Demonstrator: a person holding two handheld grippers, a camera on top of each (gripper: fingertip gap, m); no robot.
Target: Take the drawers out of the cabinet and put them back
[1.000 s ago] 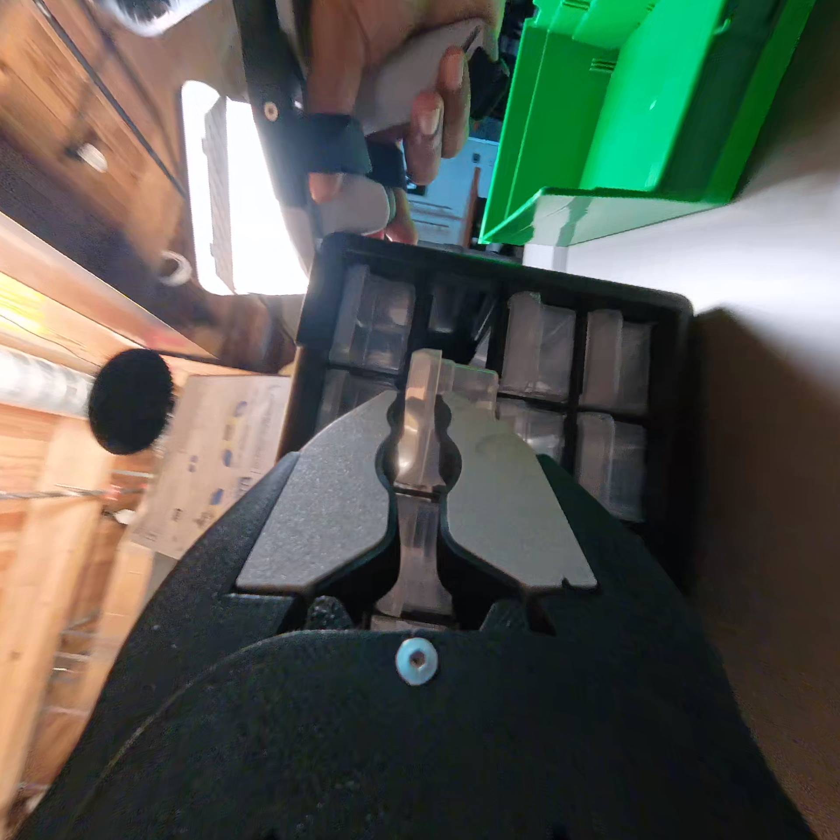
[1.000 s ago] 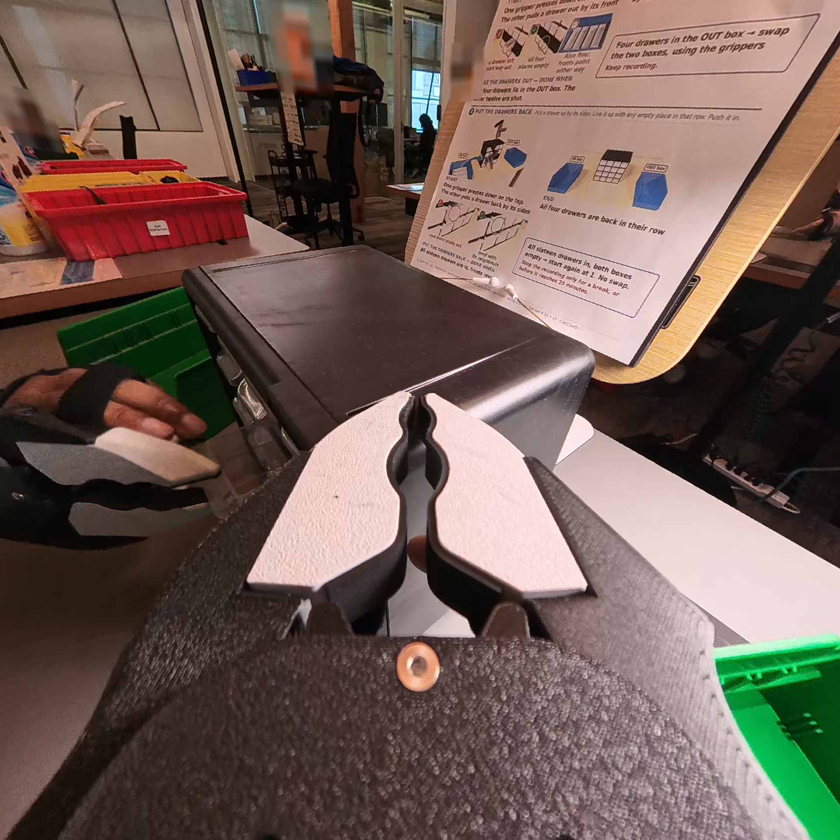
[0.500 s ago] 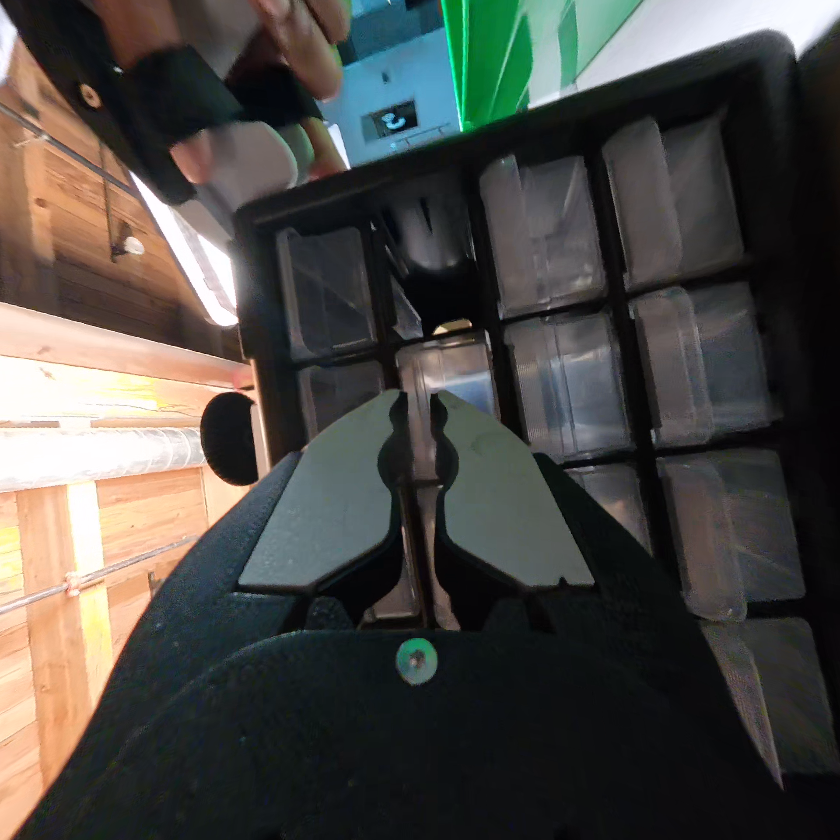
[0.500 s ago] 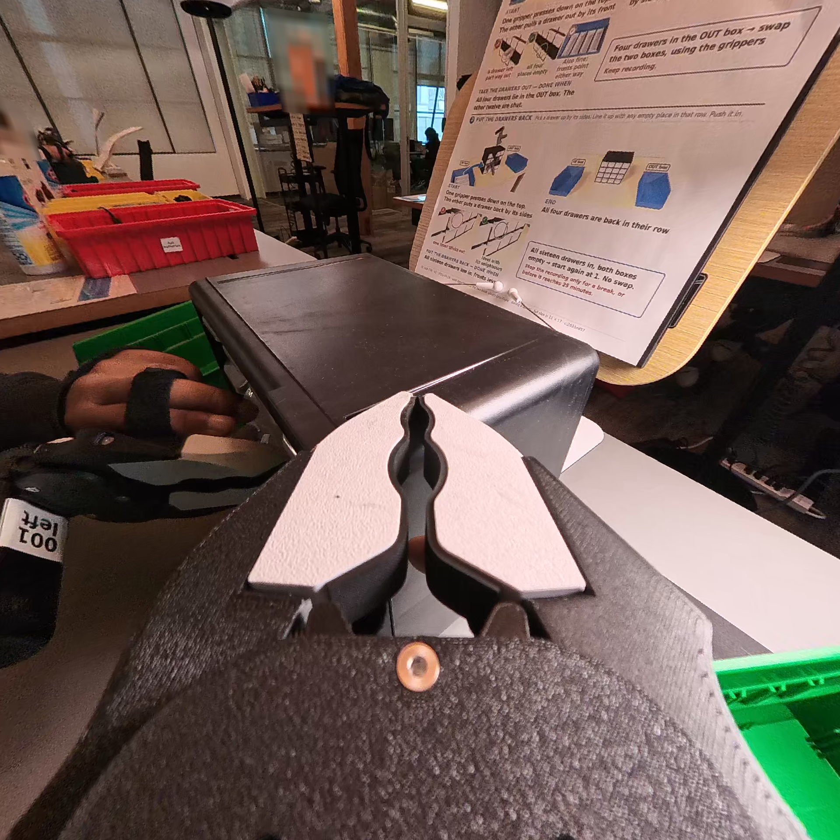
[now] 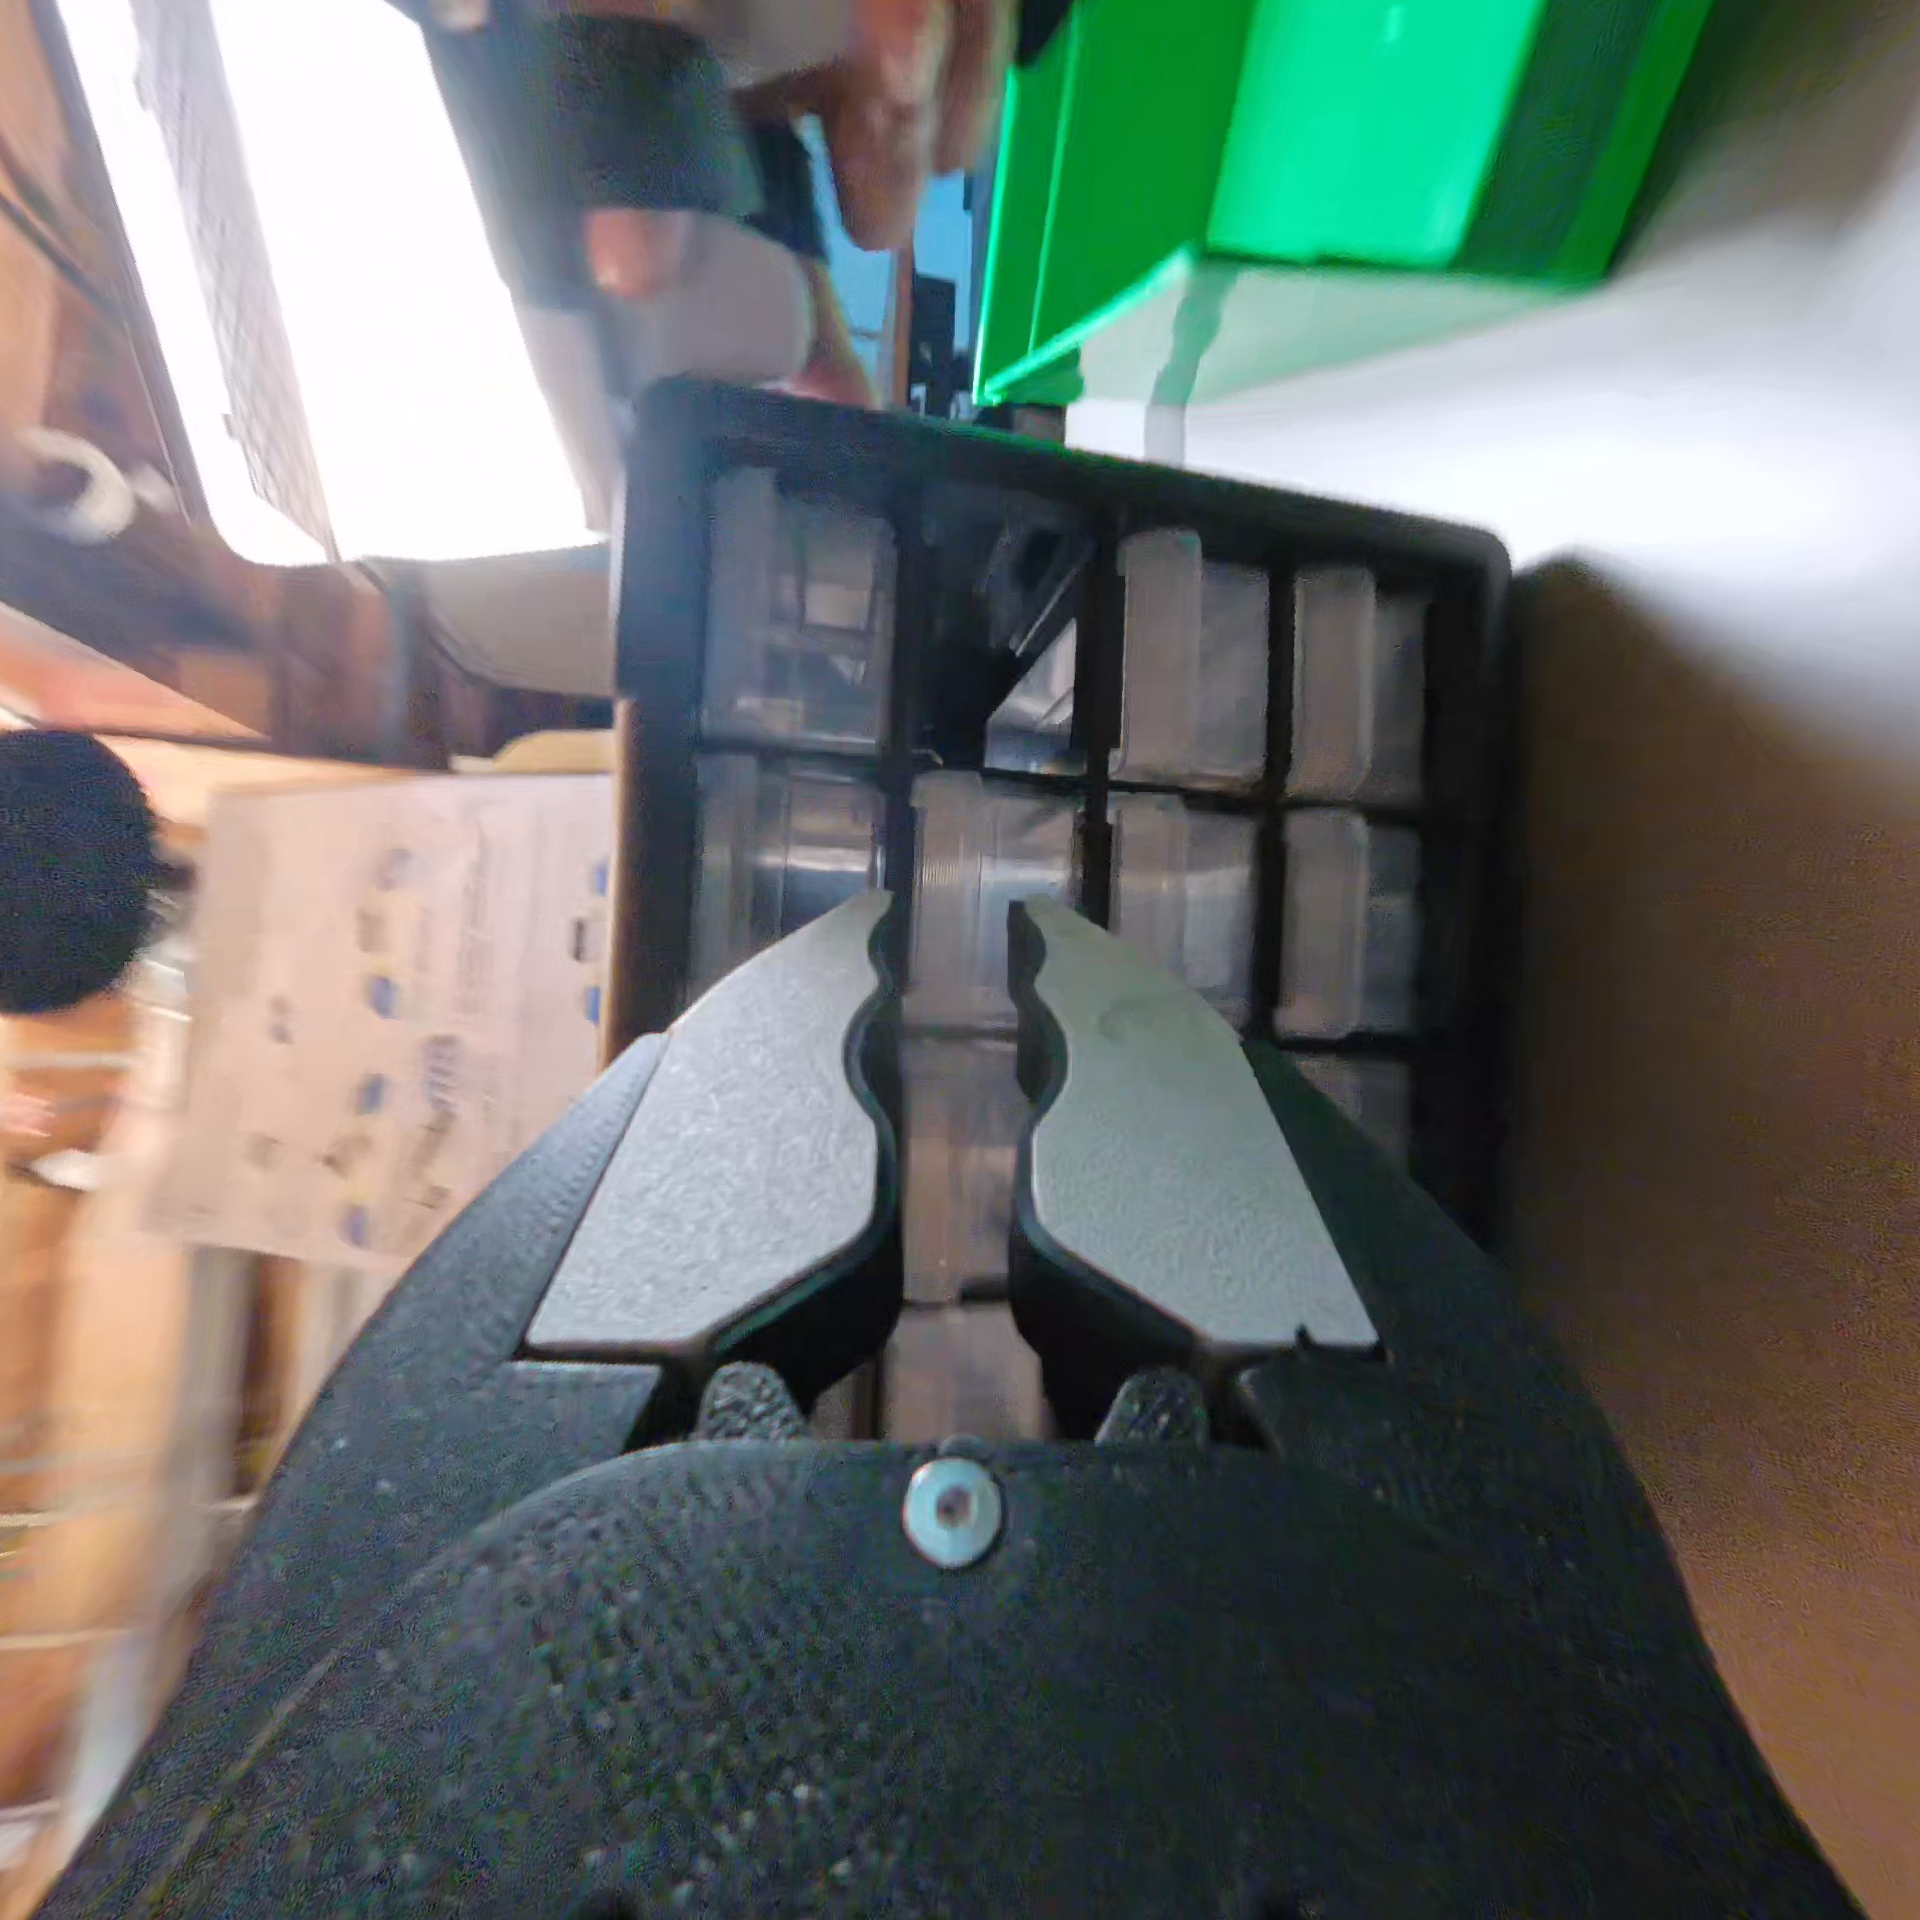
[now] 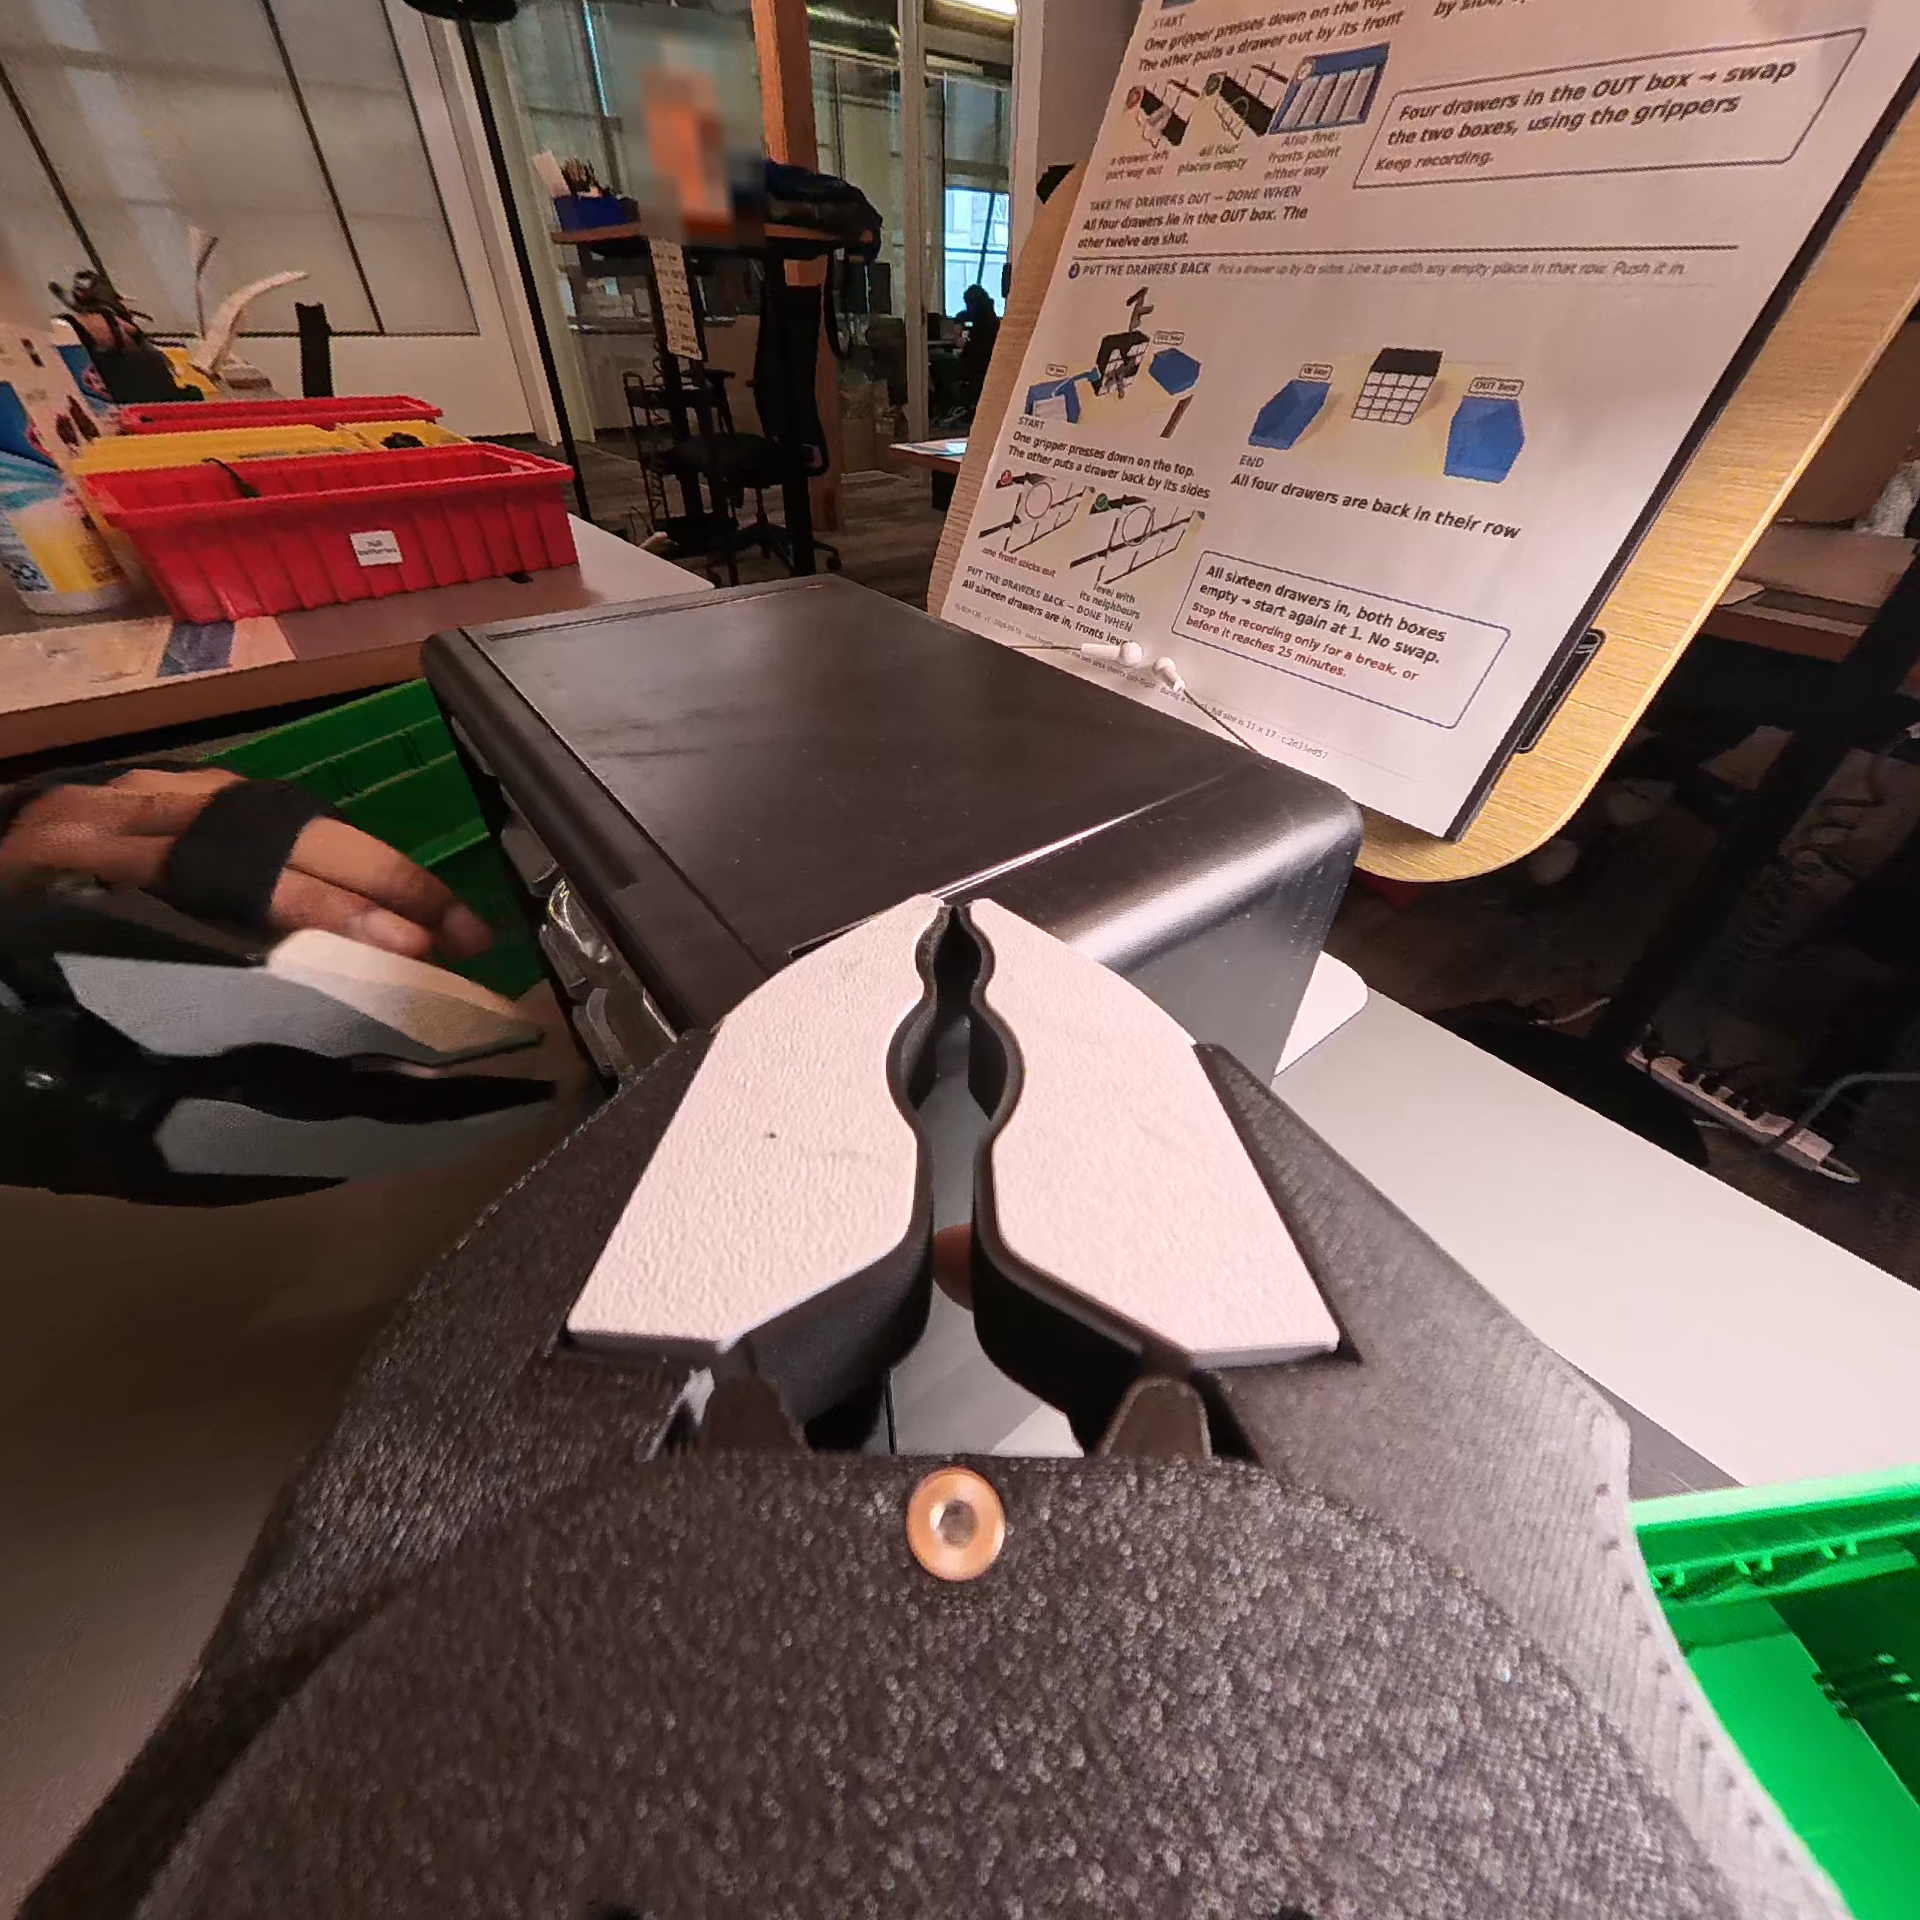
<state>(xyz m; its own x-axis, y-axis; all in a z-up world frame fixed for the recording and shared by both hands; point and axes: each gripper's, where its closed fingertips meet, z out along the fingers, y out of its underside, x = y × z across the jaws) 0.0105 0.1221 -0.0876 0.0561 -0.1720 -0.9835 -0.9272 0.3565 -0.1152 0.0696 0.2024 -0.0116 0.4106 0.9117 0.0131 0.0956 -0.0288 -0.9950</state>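
The left gripper (image 5: 954, 909) is slightly spread, facing a clear drawer (image 5: 992, 862) seated in the black cabinet (image 6: 831, 748). The right gripper (image 6: 954, 914), pressed together and empty, rests on the cabinet's top.

Printed text with small diagrams covers a white instruction sheet (image 6: 1455, 343) mounted on a tilted wooden board (image 6: 1756, 540) behind the black cabinet (image 6: 831, 748). A small white label (image 6: 376, 548) sits on a red bin (image 6: 332, 530). A cardboard box (image 5: 416, 1018) bears blurred, unreadable print.
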